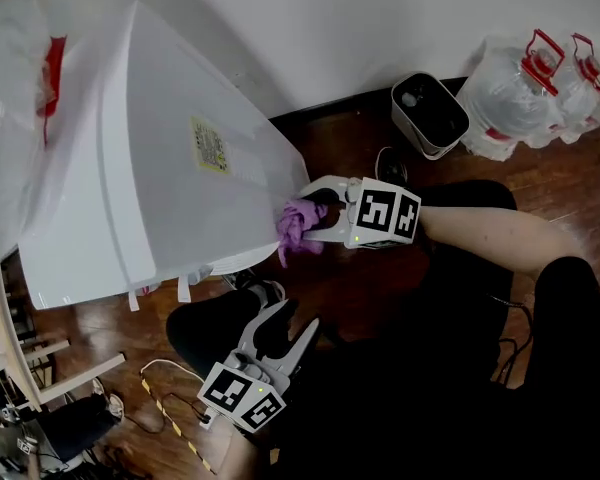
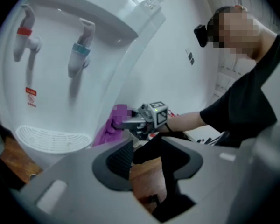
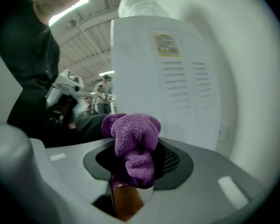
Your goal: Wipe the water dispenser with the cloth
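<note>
Cloth (image 1: pixel 300 226) at the dispenser's (image 1: pixel 160 168) side

Head view: the purple, bunched cloth is pinched in the right gripper (image 1: pixel 318 218) at the lower side edge of the white dispenser, below a yellow label (image 1: pixel 210 146). Whether it touches is unclear. Below, the left gripper (image 1: pixel 292 326) hangs with jaws spread and empty.

Left gripper view: red and blue taps (image 2: pixel 81 50) above a drip grille (image 2: pixel 51 136).

Right gripper view: a slotted side panel (image 3: pixel 177 78) lies ahead. The loose wad could probably drag free on a hard stroke.

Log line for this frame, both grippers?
phase: wipe | right gripper: shut on purple cloth, beside water dispenser side, contact unclear | left gripper: open, empty, away from dispenser
</note>
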Motion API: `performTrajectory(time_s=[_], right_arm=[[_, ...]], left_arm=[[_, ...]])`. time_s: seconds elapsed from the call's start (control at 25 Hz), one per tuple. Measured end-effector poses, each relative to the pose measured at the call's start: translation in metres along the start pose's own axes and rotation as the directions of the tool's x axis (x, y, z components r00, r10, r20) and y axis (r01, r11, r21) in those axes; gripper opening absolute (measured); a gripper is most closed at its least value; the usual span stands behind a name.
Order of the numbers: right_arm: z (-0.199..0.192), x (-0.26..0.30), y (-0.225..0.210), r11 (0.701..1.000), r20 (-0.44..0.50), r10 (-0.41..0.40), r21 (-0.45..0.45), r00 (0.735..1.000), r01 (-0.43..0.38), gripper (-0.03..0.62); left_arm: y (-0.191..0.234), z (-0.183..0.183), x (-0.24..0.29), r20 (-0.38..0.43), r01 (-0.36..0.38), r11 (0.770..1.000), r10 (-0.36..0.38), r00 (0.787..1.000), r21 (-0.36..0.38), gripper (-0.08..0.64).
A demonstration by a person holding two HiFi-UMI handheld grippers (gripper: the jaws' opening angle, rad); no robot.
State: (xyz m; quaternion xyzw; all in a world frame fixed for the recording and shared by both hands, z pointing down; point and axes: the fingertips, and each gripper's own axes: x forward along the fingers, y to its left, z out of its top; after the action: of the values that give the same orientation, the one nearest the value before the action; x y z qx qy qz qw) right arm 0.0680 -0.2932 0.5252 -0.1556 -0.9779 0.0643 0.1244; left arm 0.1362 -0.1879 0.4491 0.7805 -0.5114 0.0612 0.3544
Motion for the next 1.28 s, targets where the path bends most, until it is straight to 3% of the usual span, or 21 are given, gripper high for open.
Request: performTrajectory(time_s=[0.16, 0.32, 0.44, 0.52, 0.6, 0.72, 0.84, 0.96, 1.12, 1.28], right_arm=[[-0.018, 0.003, -0.123, 0.965, 0.018, -0.253, 0.076, 0.967, 0.251, 0.183], [-0.011, 0.011, -0.223, 0.907, 0.075, -0.404, 0.166, 0.912, 0.388, 0.183], [-0.014, 0.011, -0.258, 0.877, 0.09, -0.456, 0.218, 0.886, 0.429, 0.183], [-0.021, 0.014, -0.25, 0.896, 0.077, -0.413, 0.21, 0.907, 0.39, 0.183], [-0.034, 0.02, -0.215, 0.937, 0.037, -0.311, 0.181, 0.95, 0.3, 0.183], [-0.066, 0.027, -0.132, 0.975, -0.053, -0.113, 0.185, 0.992, 0.121, 0.183], [-0.095, 0.031, -0.051, 0.956, -0.091, 0.05, 0.291, 0.995, -0.021, 0.183], [-0.119, 0.038, -0.009, 0.931, -0.113, 0.136, 0.355, 0.984, -0.088, 0.183], [-0.133, 0.043, -0.048, 0.956, -0.152, 0.077, 0.291, 0.985, -0.029, 0.183], [-0.124, 0.051, -0.149, 0.981, -0.223, -0.135, 0.109, 0.965, 0.162, 0.184]], left_arm=[[0.003, -0.02, 0.015, -0.087, 0.025, 0.997, -0.018, 0.996, 0.079, 0.206], [0.009, -0.035, 0.044, -0.194, 0.104, 0.983, -0.074, 0.978, 0.15, 0.206], [0.014, -0.046, 0.067, -0.274, 0.171, 0.956, -0.103, 0.956, 0.238, 0.206], [0.014, -0.046, 0.081, -0.271, 0.202, 0.936, -0.123, 0.955, 0.288, 0.206], [0.015, -0.047, 0.089, -0.243, 0.214, 0.924, -0.139, 0.96, 0.317, 0.206], [0.018, -0.053, 0.095, -0.236, 0.215, 0.933, -0.149, 0.96, 0.289, 0.201], [0.019, -0.066, 0.097, -0.254, 0.22, 0.947, -0.16, 0.954, 0.233, 0.201], [0.013, -0.079, 0.097, -0.265, 0.238, 0.947, -0.177, 0.948, 0.216, 0.201], [0.01, -0.086, 0.095, -0.287, 0.254, 0.942, -0.186, 0.94, 0.219, 0.201], [0.013, -0.087, 0.095, -0.285, 0.226, 0.951, -0.162, 0.945, 0.209, 0.201]])
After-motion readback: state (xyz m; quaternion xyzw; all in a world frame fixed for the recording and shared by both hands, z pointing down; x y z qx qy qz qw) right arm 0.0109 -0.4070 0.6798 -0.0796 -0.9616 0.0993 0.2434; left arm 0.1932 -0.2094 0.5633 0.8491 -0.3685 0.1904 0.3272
